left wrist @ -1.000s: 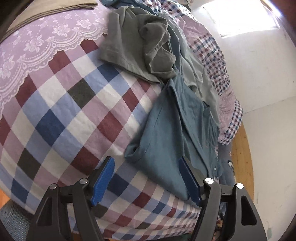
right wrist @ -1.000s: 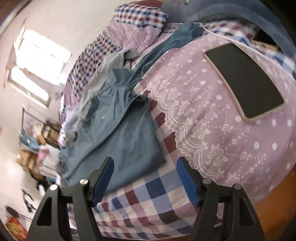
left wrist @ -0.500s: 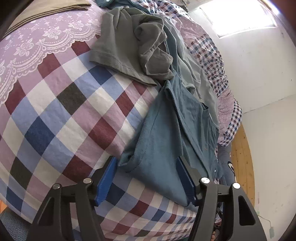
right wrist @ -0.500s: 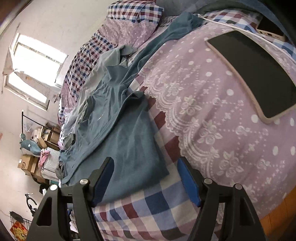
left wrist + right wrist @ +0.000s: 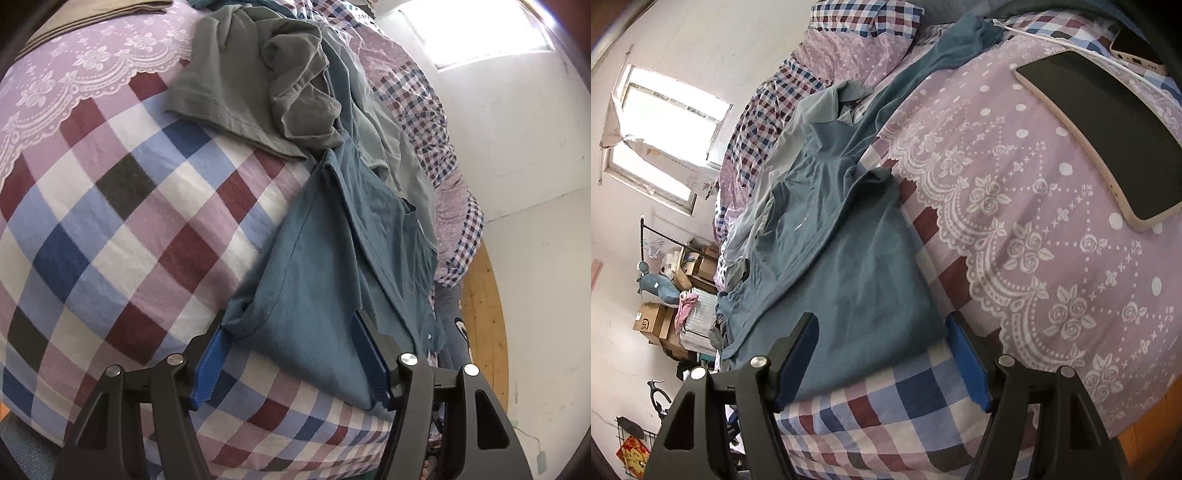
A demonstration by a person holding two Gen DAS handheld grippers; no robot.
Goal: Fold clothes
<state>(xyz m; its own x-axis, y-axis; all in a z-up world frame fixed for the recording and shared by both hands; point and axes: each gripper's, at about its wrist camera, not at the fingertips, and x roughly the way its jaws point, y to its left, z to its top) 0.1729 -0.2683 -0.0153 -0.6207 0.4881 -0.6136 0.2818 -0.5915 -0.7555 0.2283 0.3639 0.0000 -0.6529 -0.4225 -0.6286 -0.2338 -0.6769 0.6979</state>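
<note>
You are holding the left gripper [image 5: 290, 349] over the near corner of the teal garment [image 5: 314, 280] lying on the checked bedspread [image 5: 122, 229]; its jaws have just been closing, with the cloth between the blue pads but not yet pinched. Your right gripper [image 5: 882, 354] is standing wide apart, straddling the garment's other corner [image 5: 857, 295] and gripping nothing, beside the lace-print cover [image 5: 1034, 229].

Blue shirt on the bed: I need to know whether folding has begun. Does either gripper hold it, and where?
Not yet held. The left gripper straddles the blue shirt's hem corner, jaws just closing; the right gripper is open around its other hem corner.
</note>
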